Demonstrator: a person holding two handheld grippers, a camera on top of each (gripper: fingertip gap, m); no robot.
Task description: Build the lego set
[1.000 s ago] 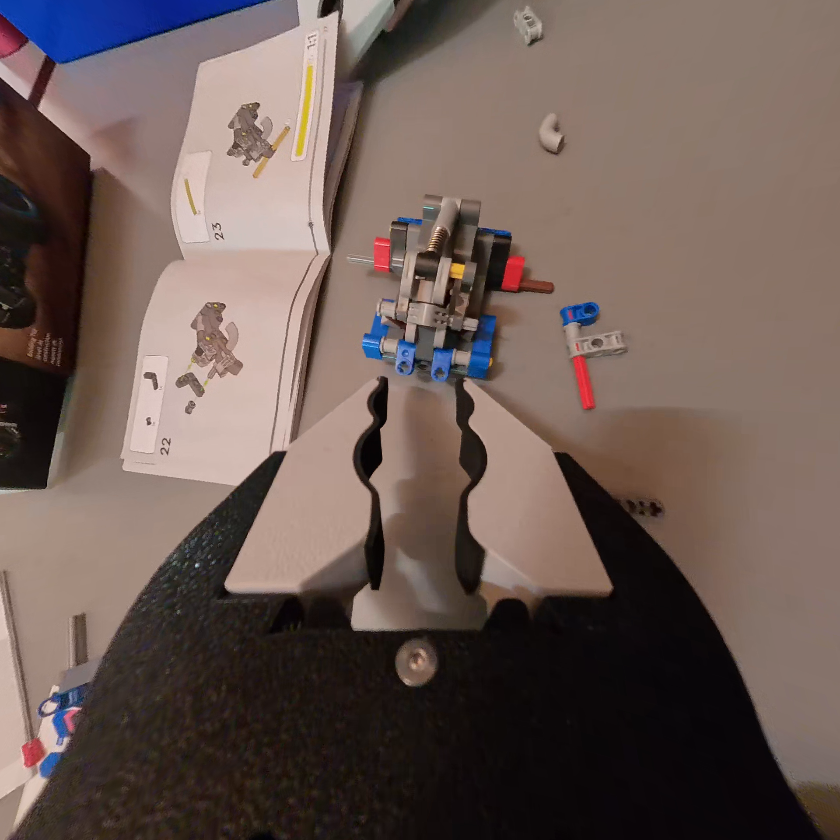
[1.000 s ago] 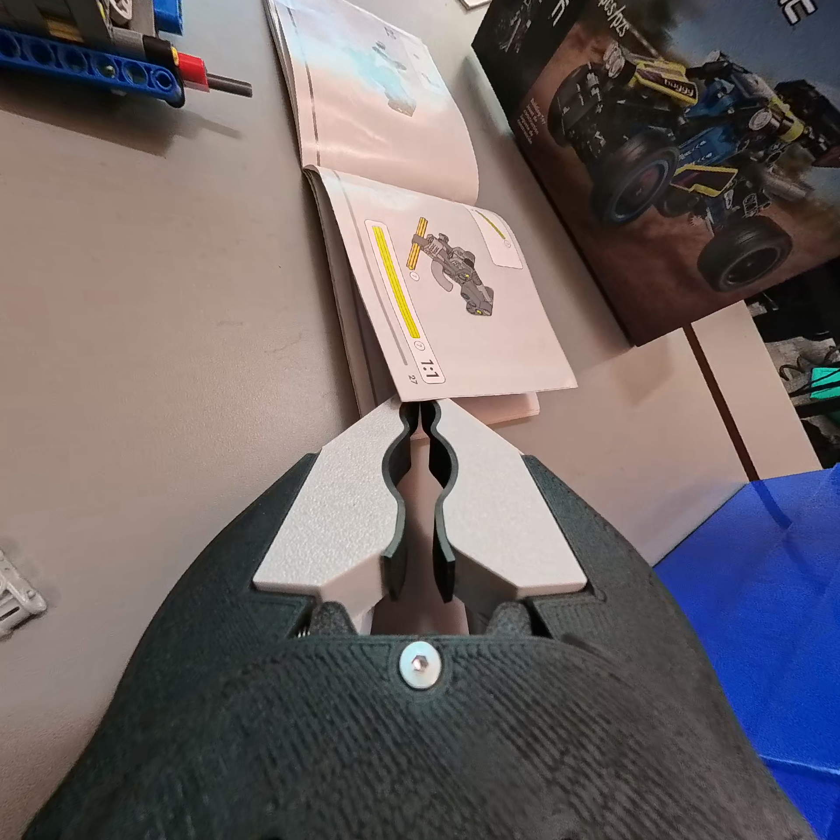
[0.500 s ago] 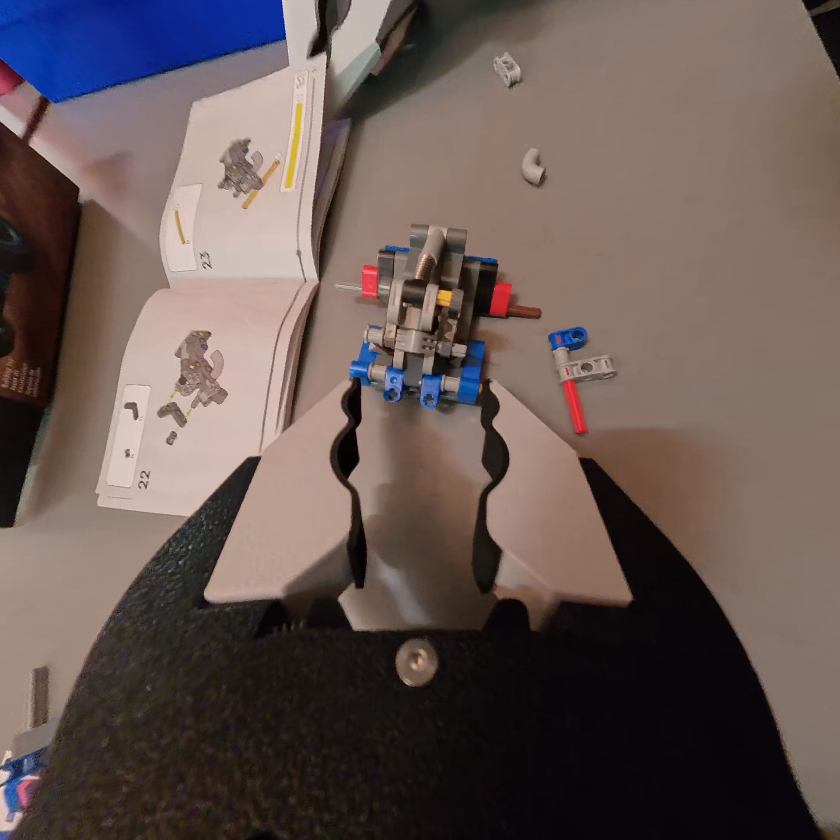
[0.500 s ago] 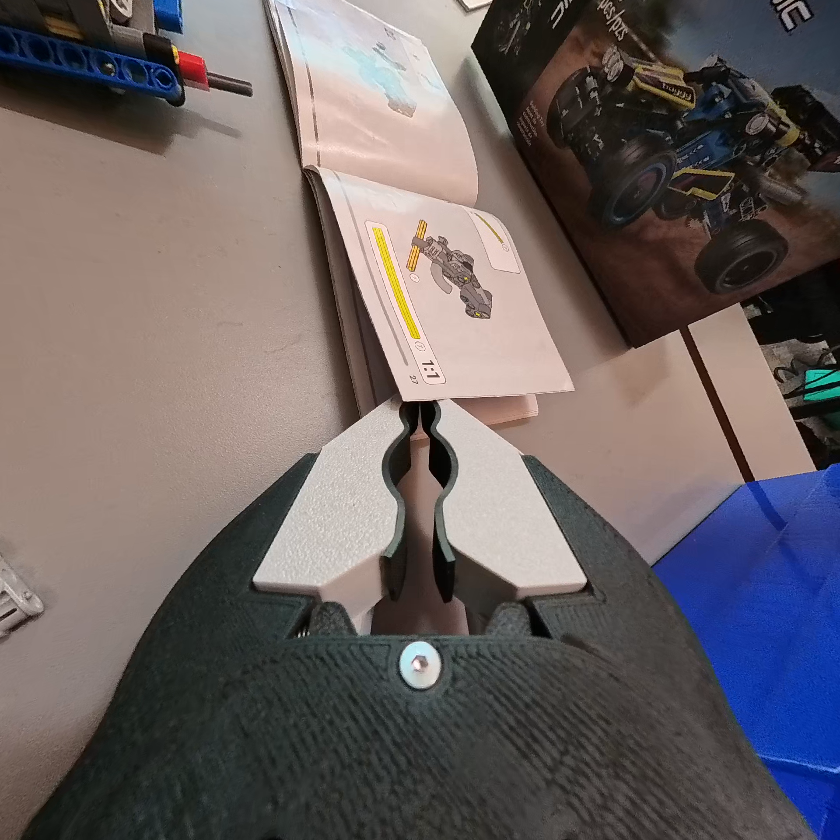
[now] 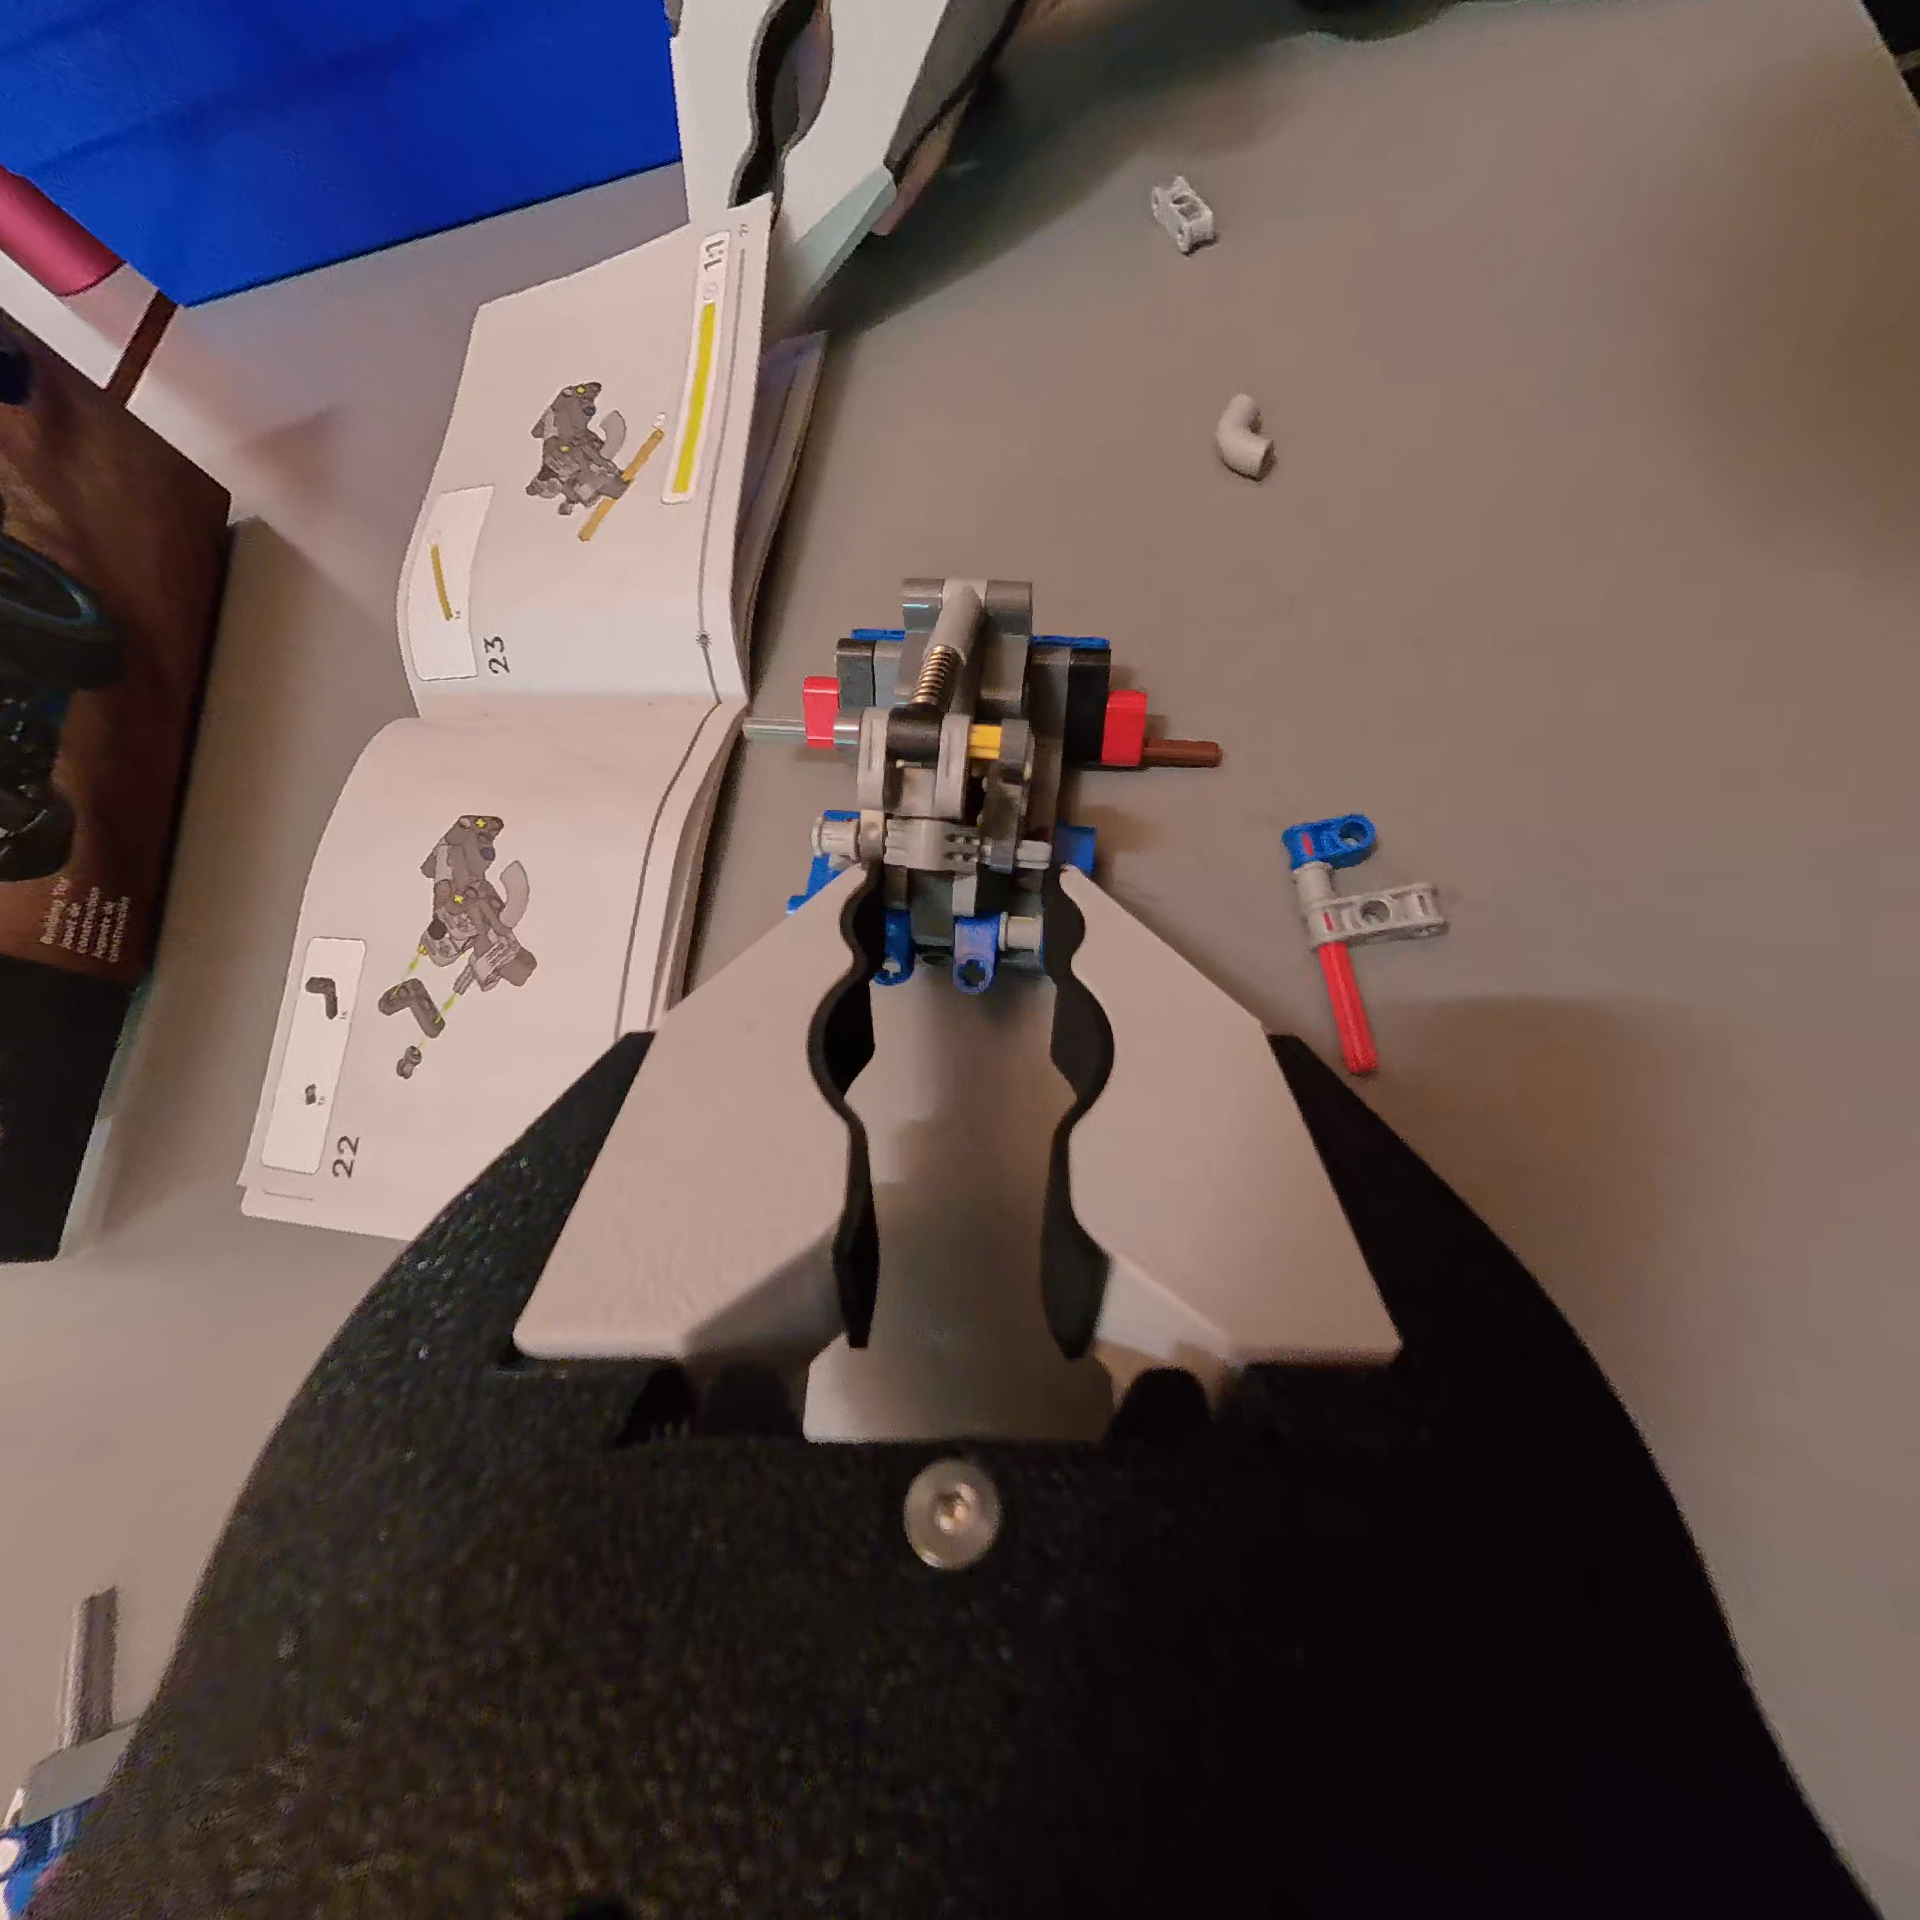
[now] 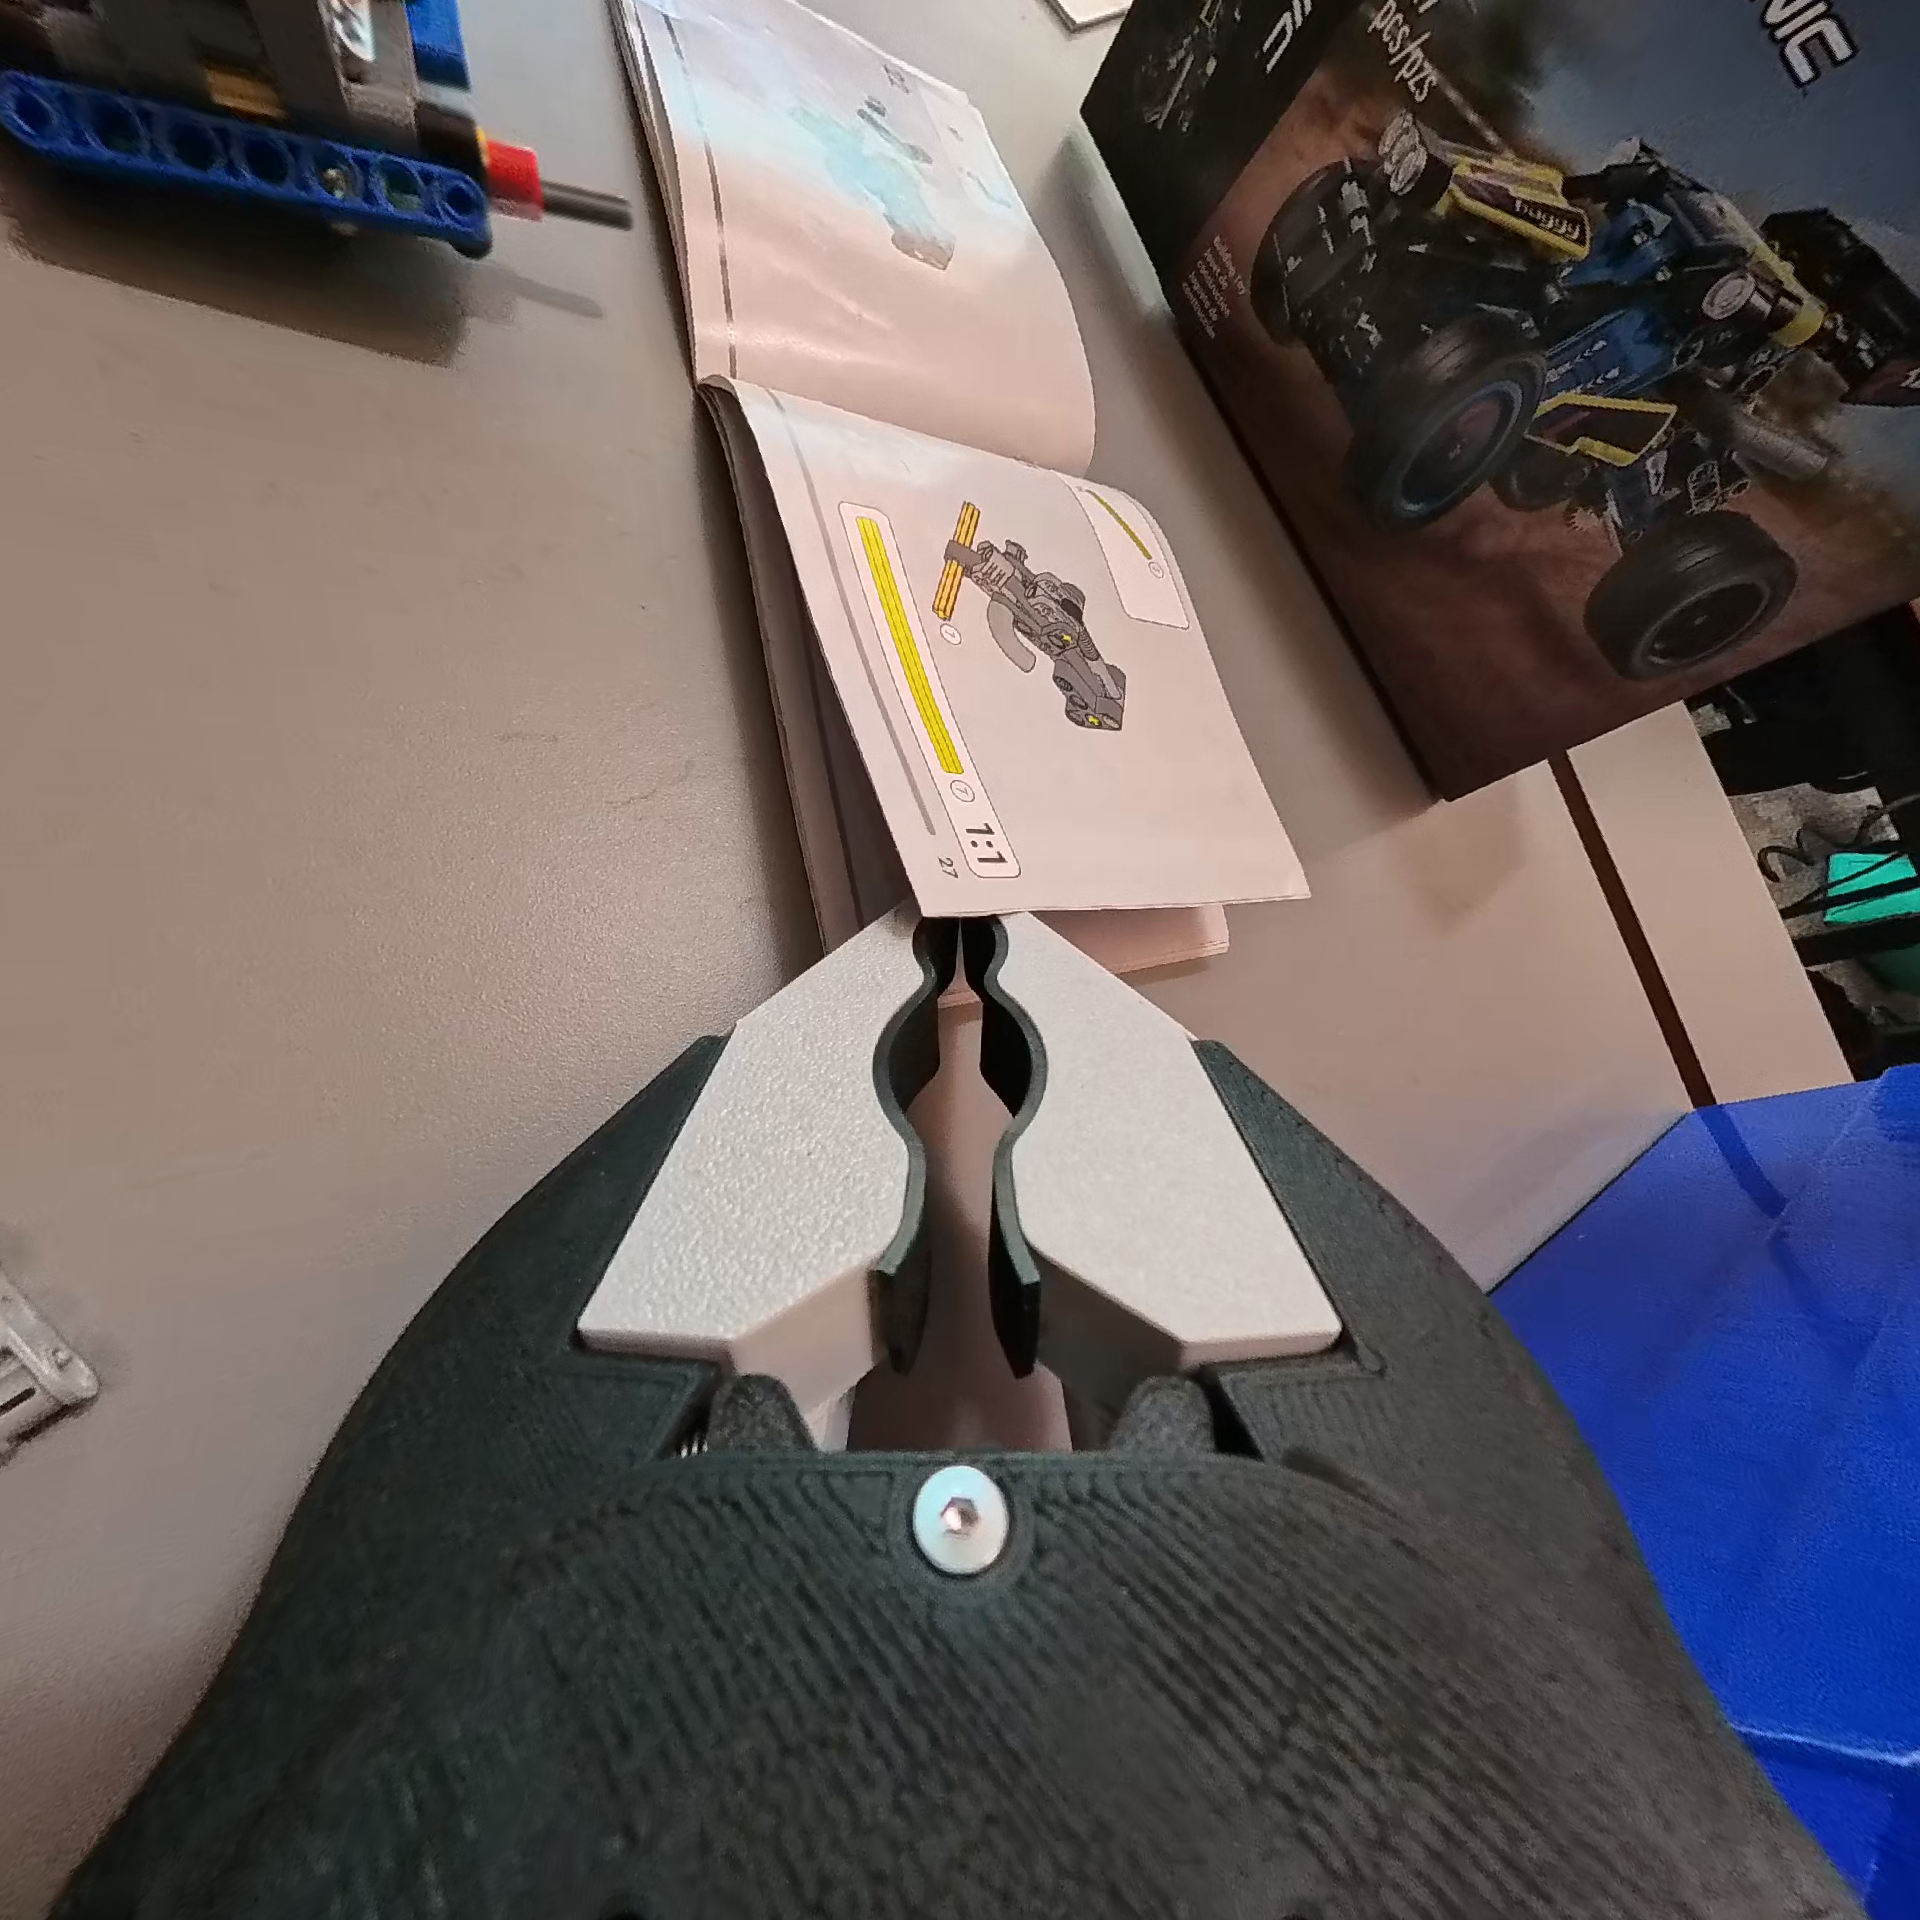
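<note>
Grey tabletop [image 5: 1507, 582]. Left tongs [image 5: 961, 891] open, flanking brick model [image 5: 951, 748] near end, not visibly pressing. Right tongs [image 6: 958, 935] nearly closed at booklet [image 6: 1049, 727] edge beside model; grip unconfirmed.

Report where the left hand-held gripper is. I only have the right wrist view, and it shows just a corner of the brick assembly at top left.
Observer: The left hand-held gripper has its fingertips on either side of the near end of the brick assembly. I cannot tell whether the pads press on it.
Operator: Name what lies loose beside that assembly.
Observer: To its right, apart from it, lies a small sub-assembly of blue, grey and red parts.
Operator: Give me anything beyond that.
Observer: Farther off, a grey elbow piece lies alone on the grey table.
</note>
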